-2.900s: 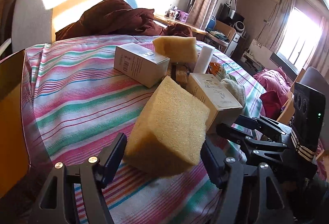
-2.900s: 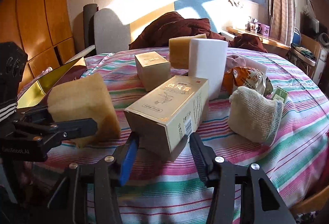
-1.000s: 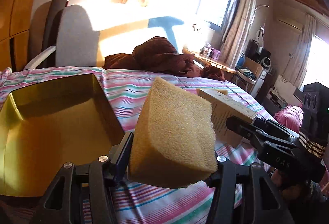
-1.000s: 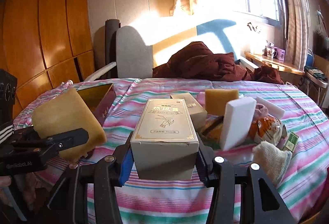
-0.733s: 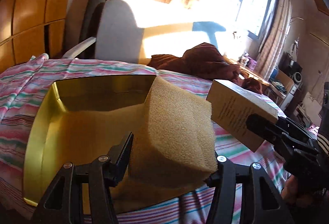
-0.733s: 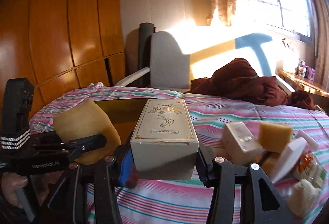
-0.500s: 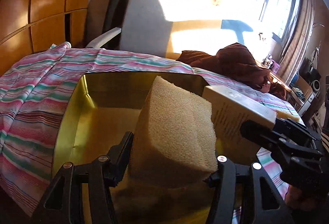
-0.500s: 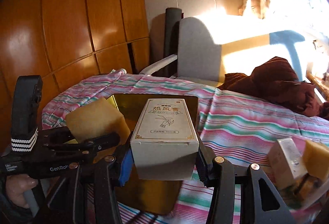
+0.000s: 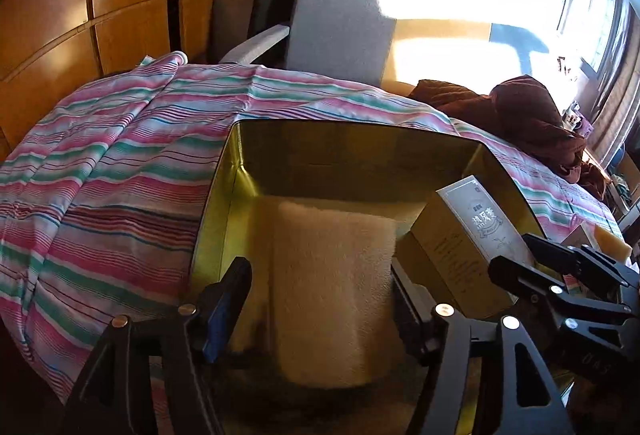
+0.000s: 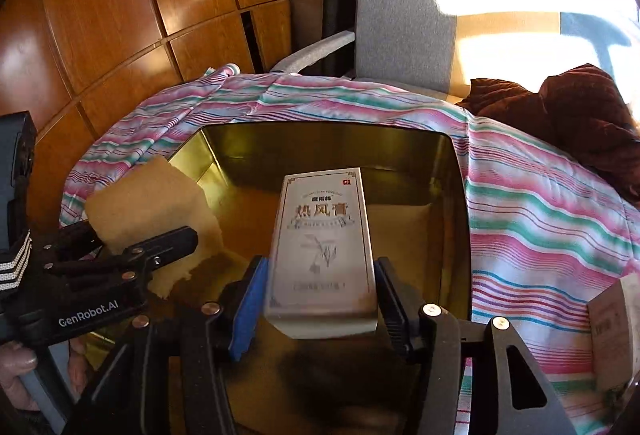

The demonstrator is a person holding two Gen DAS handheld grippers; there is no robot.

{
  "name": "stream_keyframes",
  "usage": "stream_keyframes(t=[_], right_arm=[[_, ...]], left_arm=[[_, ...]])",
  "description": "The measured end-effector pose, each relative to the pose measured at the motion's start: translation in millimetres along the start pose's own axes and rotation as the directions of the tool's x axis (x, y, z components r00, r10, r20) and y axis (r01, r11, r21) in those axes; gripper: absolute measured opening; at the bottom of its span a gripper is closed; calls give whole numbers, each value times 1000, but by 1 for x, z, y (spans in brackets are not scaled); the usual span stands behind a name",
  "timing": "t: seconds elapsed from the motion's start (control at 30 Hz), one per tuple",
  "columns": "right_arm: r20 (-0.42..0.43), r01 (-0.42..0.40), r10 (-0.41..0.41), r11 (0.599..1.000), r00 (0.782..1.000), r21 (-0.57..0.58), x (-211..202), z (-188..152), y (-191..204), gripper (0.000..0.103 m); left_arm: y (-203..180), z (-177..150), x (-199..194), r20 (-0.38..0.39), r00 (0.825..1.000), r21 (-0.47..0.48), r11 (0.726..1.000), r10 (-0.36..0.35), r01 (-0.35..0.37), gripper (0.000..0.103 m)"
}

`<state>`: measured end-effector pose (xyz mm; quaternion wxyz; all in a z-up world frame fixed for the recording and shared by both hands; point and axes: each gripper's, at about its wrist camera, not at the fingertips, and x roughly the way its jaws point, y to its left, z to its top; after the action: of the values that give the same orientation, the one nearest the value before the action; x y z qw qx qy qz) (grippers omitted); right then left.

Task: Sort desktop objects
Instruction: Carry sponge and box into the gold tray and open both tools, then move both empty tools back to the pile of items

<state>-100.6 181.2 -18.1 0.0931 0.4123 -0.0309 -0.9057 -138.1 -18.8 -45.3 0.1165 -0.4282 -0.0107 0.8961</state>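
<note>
Striped cloth (image 9: 120, 171) is spread under a gold tin tray (image 9: 224, 203). Over the tray, a yellow sponge (image 9: 332, 291) is being released by the opening left gripper (image 9: 320, 299). A printed carton (image 10: 322, 235) sits between the opening right gripper (image 10: 318, 287) jaws.

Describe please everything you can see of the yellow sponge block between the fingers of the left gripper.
The sponge block is pale yellow, porous foam, roughly rectangular with soft edges. It stands about upright inside the gold tin, at its near left side, beside the printed carton. It sits between the fingers of the left gripper, whose jaws are opening; a gap shows beside the left finger, so the pads seem no longer to press it. Its underside is hidden.
</note>
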Motion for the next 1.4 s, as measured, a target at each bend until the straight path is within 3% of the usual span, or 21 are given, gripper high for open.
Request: stream_keyframes(t=[0.2,0.3,0.4,0.5,0.67,0.83,0.93,1.07,1.23,1.4], right_arm=[[60,-21,19,999,998,34,-22,-6,-5,61],[96,-27,21,998,995,63,-36,-13,-11,61],[148,-17,4,996,989,83,-56,-25,-21,64],[190,0,-24,992,981,124,-79,-43,-42,68],[223,82,-132,971,966,223,-120,-84,-91,68],[193,174,-249,925,949,337,-157,-137,-148,69],[187,162,-253,904,949,396,-172,-165,-177,69],[209,97,-195,910,958,404,-175,-184,-194,69],[226,53,-152,919,962,392,-157,-160,-205,75],[215,109,-227,886,950,451,-135,-130,-225,78]], left_arm=[[13,-2,-21,62,998,-57,998,5,-1,69],[15,-8,-38,114,993,-86,996,-26,36,69],[1,-15,-59,165,977,-79,986,-132,147,69],[-34,-20,-74,173,953,-8,967,-249,255,69],[-113,-24,-76,82,901,115,902,-426,416,69],[-194,-31,-56,-55,872,179,854,-486,488,69],[-230,-36,-50,-100,860,203,836,-500,509,69],[-246,-44,-56,-91,866,243,832,-492,498,69],[-240,-55,-67,-56,877,297,831,-477,471,69],[-235,-56,-58,-87,864,276,821,-496,500,70]])
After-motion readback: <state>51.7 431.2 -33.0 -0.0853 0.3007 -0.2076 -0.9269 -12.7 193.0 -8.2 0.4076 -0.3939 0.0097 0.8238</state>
